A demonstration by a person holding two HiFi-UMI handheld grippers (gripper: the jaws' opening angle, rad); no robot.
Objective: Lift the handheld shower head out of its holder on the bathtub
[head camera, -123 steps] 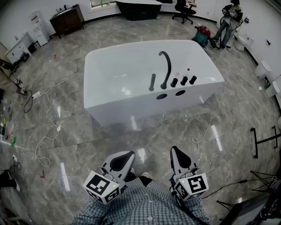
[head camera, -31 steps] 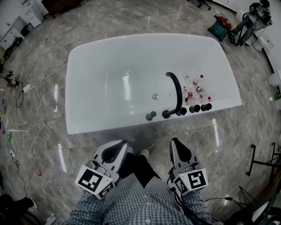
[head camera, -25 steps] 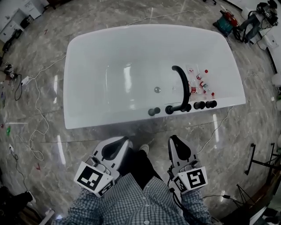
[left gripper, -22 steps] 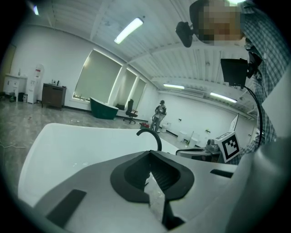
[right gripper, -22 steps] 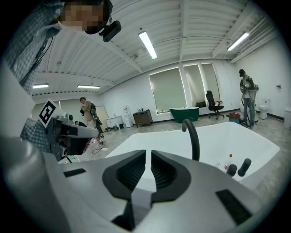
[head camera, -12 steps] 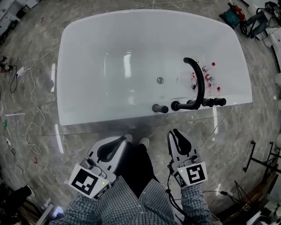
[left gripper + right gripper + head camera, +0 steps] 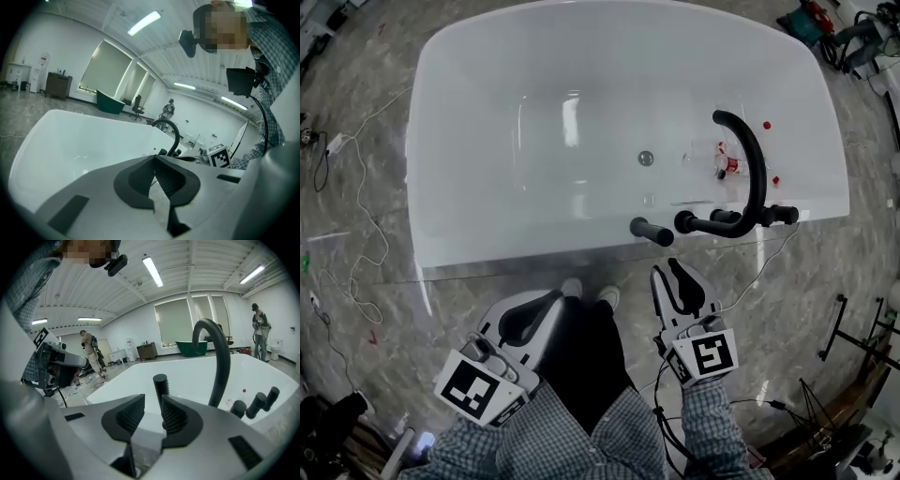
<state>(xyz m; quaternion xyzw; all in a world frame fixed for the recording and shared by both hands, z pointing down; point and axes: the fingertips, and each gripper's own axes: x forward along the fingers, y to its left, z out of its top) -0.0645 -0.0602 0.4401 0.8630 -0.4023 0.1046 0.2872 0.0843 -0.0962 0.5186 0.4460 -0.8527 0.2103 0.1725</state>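
The handheld shower head (image 7: 652,232) is a black ribbed cylinder that stands upright in its holder on the near rim of the white bathtub (image 7: 487,246). In the right gripper view the shower head (image 7: 161,385) rises just beyond the jaws. My right gripper (image 7: 668,272) hovers short of the rim, right below the shower head; its jaws are opening and nothing is between them (image 7: 152,404). My left gripper (image 7: 555,300) hangs lower left over the floor. Its jaws (image 7: 154,159) meet at the tips and hold nothing.
A black arched spout (image 7: 752,169) and three black knobs (image 7: 783,214) stand right of the shower head. Small red-capped bottles (image 7: 729,169) lie in the tub near the drain (image 7: 646,157). Cables (image 7: 356,234) trail on the marble floor. Two people (image 7: 260,329) stand far off.
The tub has drawn closer and fills more of the head view. Both grippers have sunk towards the rim. The right gripper's jaws have parted; the left ones stay together.
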